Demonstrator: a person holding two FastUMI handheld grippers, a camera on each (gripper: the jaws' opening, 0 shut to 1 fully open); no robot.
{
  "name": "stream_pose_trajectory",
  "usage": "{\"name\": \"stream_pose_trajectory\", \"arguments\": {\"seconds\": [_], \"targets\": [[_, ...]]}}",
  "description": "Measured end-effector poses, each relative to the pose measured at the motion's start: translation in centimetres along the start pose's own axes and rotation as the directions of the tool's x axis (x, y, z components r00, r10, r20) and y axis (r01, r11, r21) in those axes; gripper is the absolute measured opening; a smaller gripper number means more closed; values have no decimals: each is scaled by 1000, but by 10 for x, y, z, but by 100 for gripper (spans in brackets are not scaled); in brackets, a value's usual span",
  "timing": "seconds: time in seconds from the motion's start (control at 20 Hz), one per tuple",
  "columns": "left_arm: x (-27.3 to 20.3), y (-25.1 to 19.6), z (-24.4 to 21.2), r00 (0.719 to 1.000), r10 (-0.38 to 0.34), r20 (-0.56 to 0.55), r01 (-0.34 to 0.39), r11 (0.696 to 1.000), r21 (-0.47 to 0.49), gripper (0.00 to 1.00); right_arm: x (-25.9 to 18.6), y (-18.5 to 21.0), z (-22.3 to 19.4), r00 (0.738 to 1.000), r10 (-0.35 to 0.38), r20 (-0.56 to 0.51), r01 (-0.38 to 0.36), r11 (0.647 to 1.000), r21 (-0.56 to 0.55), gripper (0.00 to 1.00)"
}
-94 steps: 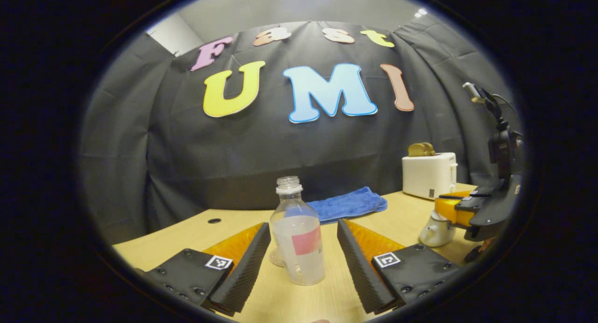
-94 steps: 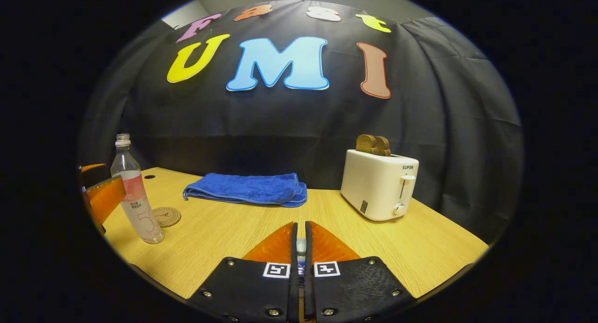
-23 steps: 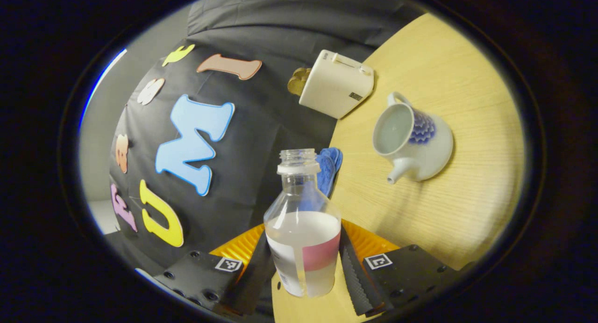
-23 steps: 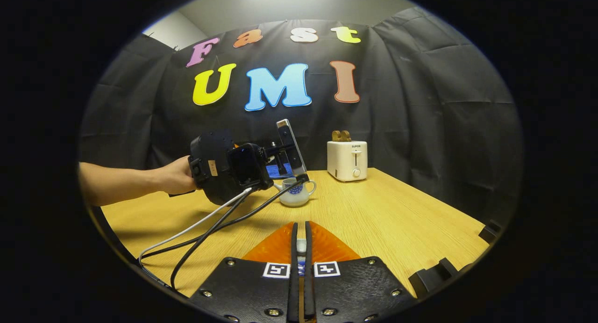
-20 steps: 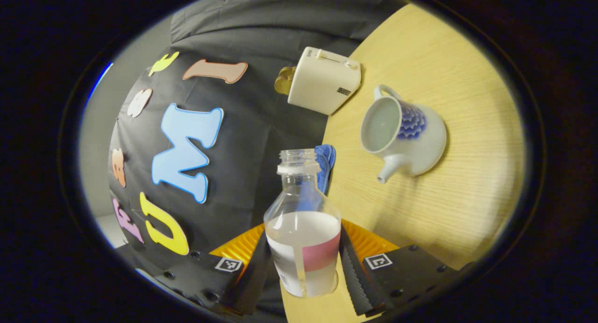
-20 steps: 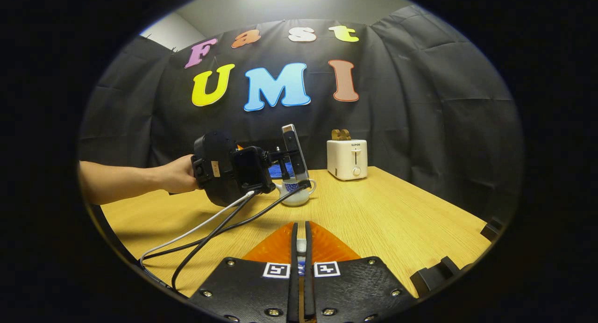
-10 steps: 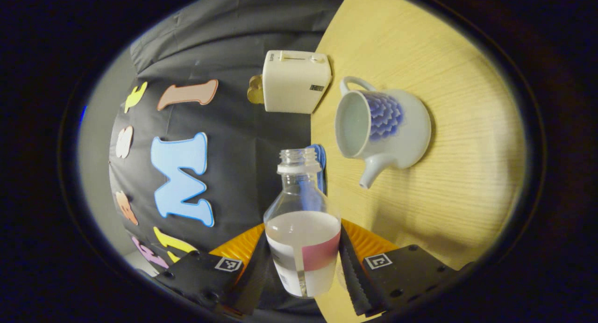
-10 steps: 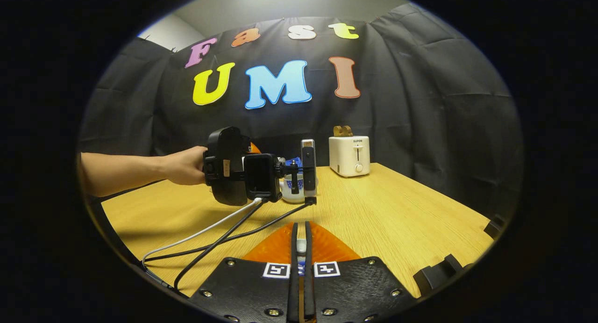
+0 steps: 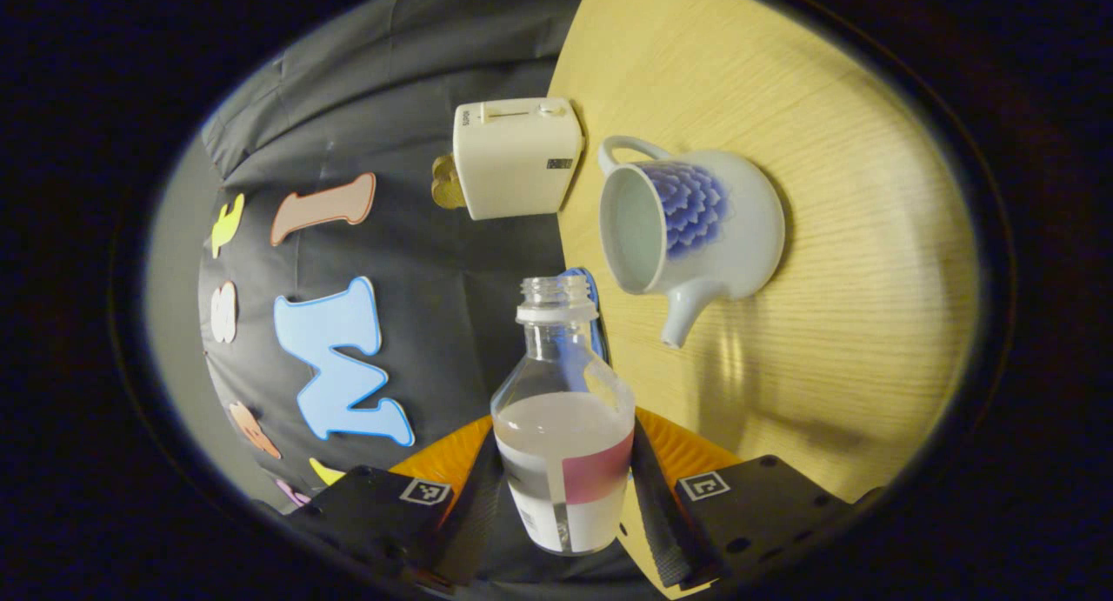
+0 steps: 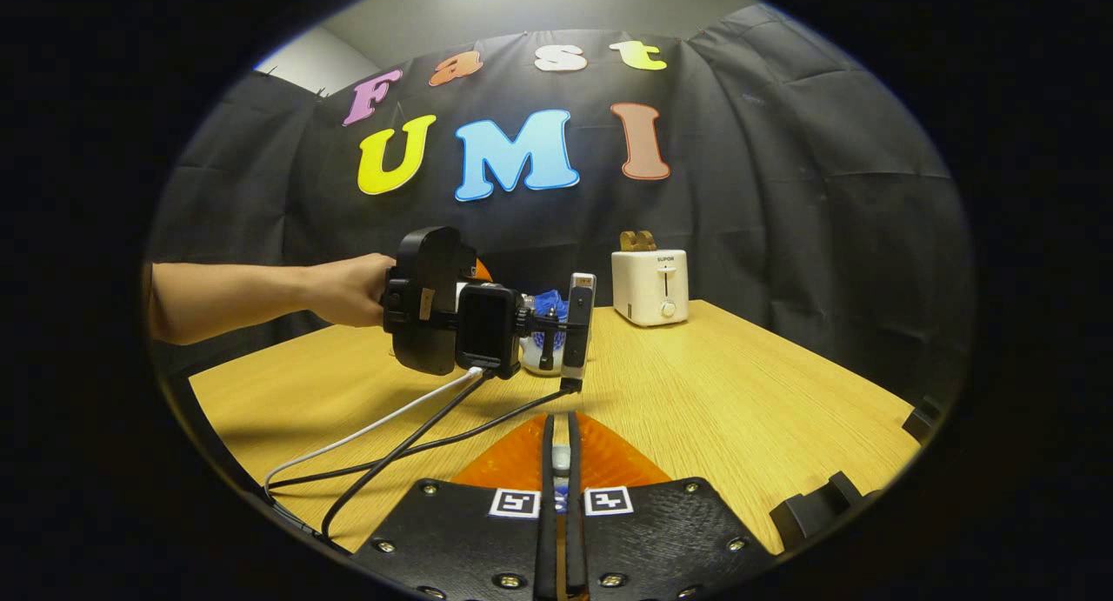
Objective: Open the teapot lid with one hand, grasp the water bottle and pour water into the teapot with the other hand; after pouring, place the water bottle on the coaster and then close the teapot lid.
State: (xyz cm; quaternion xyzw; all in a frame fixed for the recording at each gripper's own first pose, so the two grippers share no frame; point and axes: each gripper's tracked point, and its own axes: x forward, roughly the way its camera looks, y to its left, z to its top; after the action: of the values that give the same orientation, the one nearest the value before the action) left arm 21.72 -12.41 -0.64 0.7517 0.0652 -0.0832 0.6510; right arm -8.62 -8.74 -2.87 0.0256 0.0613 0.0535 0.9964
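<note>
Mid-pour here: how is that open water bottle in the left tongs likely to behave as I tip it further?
The water bottle looks like thin clear plastic, so it may flex under the left tongs. It is about half full, so the weight will probably shift toward the neck. With no cap on, water should run out readily; the teapot mouth is wide but off to one side.

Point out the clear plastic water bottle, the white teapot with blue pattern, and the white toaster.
clear plastic water bottle (image 9: pixel 561 427), left gripper view, on its body.
white teapot with blue pattern (image 9: pixel 739 227), left gripper view, on its belly.
white toaster (image 10: pixel 648 288), right gripper view, on its front face.
</note>
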Motion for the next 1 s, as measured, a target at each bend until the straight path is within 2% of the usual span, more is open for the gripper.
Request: {"name": "stream_pose_trajectory", "arguments": {"seconds": [0.6, 1.0], "targets": [[-2, 5, -1, 1000, -11, -18, 14, 989, 145, 87, 0, 5, -7, 999, 24, -31, -23, 1000, 16, 4], [-1, 10, 1, 1000, -7, -18, 11, 971, 240, 87, 0, 6, -4, 999, 29, -28, -29, 1000, 10, 4]]}}
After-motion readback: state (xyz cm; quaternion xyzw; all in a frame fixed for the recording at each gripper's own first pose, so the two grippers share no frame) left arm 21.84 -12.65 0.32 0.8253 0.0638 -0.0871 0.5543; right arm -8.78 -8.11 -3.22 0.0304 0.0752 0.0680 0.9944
